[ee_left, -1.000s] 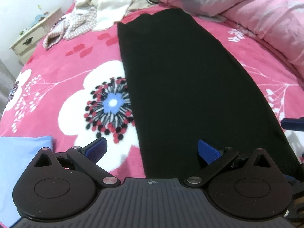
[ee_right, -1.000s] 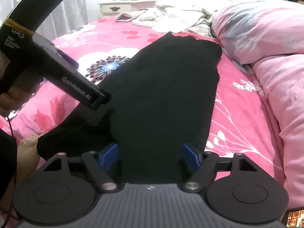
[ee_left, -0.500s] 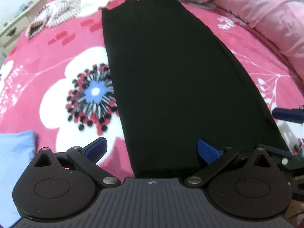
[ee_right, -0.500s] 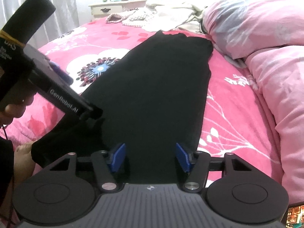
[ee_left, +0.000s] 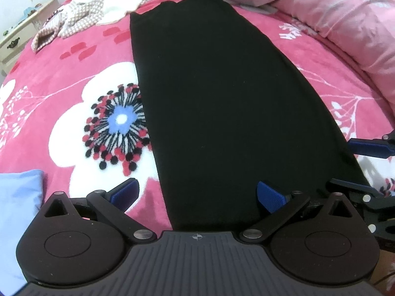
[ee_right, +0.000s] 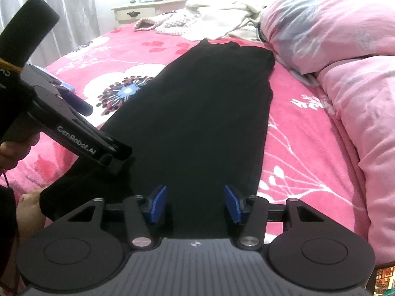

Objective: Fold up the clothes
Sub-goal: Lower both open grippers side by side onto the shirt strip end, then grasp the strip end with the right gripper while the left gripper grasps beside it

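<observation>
The black garment [ee_left: 217, 103] lay flat and long down the middle of the pink floral bedspread [ee_left: 74, 74], its far end close to the heap of pale and checked clothes [ee_left: 103, 2] and its near end reaching the bed's edge. Its left border ran straight beside the big printed flower, its right border slanted toward the pink duvet [ee_right: 345, 61], with a strip of bare bedspread between them. The left gripper [ee_left: 197, 194] hung over the near left corner with its jaws spread wide, one pad over the bedspread, the other over the cloth, pressing nothing. The right gripper [ee_right: 195, 204] sat at the near hem; its jaws had just been narrowing, cloth lay between them, yet a gap showed and the pads did not pinch it. A light blue cloth [ee_left: 17, 197] lay off to the left.
</observation>
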Tool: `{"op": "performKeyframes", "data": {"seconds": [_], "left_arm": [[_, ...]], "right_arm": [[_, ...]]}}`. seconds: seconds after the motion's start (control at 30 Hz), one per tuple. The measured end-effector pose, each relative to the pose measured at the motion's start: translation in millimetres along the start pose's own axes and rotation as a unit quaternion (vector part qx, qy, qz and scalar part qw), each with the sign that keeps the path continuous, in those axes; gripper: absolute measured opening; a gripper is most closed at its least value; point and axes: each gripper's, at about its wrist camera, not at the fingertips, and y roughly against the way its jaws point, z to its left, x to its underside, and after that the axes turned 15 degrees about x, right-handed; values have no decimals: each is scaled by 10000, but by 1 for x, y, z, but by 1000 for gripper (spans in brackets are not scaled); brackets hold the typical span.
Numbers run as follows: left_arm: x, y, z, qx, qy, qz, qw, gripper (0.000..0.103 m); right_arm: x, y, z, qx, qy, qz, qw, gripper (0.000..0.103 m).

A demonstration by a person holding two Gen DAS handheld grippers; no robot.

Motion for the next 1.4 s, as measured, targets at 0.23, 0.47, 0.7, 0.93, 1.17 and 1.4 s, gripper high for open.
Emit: {"op": "performKeyframes", "data": {"seconds": [0.23,0.47,0.7,0.93,1.17,1.4], "left_arm": [[-2,-1,-2,464,43,-352,9983,102],[-12,-18,10,1338,465,-350,9893,98],[34,-18,-21,1217,-1135,-66,9860,96],[67,5,-29,1891,-1950,384,9616,96],[52,23,8,1893,-1304,398,9724,99],[47,16,41,1931,-318,429,9797,98]], "right_arm": [[-18,-11,-24,216,-152,-30,9996,28],[-39,-46,-12,-240,-49,193,9995,21],[7,-26,11,-410,684,416,9960,20],[35,18,0,-815,1213,827,9858,20],[8,5,-59,-851,-763,1190,9863,27],[7,-34,-91,-994,-2129,1688,9573,42]]}}
